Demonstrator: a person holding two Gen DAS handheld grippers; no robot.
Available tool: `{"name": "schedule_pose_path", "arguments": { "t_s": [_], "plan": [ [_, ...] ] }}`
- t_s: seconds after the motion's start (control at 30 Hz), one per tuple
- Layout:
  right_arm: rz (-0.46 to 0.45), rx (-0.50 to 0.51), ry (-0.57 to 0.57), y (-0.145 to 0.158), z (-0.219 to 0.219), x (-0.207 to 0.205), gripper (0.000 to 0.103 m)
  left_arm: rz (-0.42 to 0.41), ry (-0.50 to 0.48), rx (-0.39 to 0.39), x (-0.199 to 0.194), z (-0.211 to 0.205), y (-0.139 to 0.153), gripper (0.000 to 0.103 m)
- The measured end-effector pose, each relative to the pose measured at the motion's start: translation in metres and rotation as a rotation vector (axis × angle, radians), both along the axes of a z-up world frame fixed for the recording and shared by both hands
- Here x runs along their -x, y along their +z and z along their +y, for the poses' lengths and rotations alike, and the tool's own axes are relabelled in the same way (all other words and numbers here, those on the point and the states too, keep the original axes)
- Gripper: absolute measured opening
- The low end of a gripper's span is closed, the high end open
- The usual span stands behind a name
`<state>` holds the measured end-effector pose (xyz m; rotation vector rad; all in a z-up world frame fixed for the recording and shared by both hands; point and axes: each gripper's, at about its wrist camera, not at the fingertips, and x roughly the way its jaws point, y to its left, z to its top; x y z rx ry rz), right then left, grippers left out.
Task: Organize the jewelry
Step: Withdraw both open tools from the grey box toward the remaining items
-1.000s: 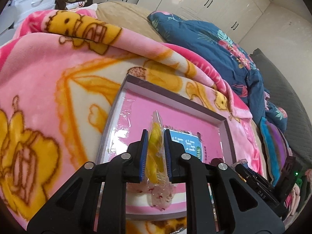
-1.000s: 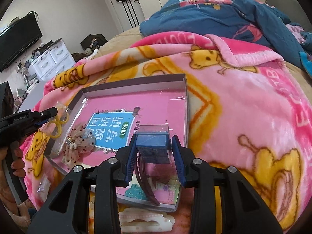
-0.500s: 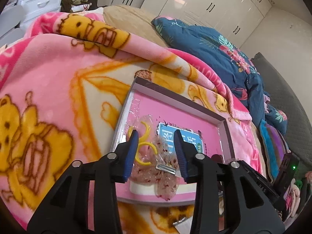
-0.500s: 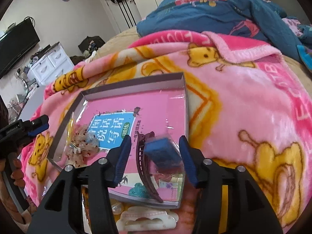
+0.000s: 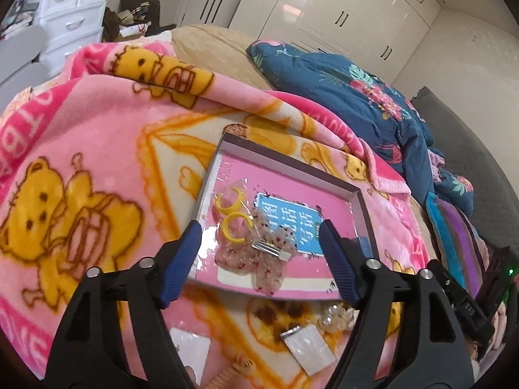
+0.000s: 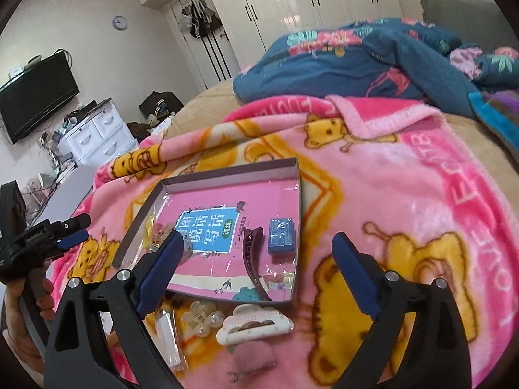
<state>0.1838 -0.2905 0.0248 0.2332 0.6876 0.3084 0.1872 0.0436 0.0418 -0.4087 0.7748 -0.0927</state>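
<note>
Beyond your work area you have a pink fleece blanket with yellow bear prints (image 6: 405, 201) spread over the bed, with a crumpled dark blue floral quilt (image 6: 356, 61) behind it. A black flat television (image 6: 35, 94) hangs above a white drawer chest (image 6: 100, 136), and glossy white wardrobe doors (image 5: 340, 16) line the far wall.

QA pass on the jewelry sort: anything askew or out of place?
Mostly tidy. The dark hair claw lies diagonally in the tray. The cream claw clip and pearl flower clip sit outside it on the blanket. Both grippers are opening, empty.
</note>
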Motion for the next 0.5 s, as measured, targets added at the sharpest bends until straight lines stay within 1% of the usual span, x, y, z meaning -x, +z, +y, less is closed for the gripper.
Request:
{"name": "schedule_pose_path", "arguments": {
  "t_s": [0.07,0.23,0.37,0.5],
  "plan": [
    [-0.014,0.006,0.000,0.006,0.000,0.005,0.092,-0.016,-0.006,-0.007,0.007,-0.003,0.006,0.077],
    [-0.051,-0.002,0.009,0.022,0.000,0.020,0.092,-0.055,-0.007,-0.025,0.027,-0.008,0.023,0.087],
    [-0.080,-0.009,0.020,0.036,0.000,0.031,0.092,-0.080,0.000,-0.045,0.041,-0.009,0.037,0.090],
    [-0.111,-0.014,0.031,0.047,0.000,0.043,0.092,-0.110,-0.002,-0.040,0.055,-0.008,0.046,0.091]
  ]
}}
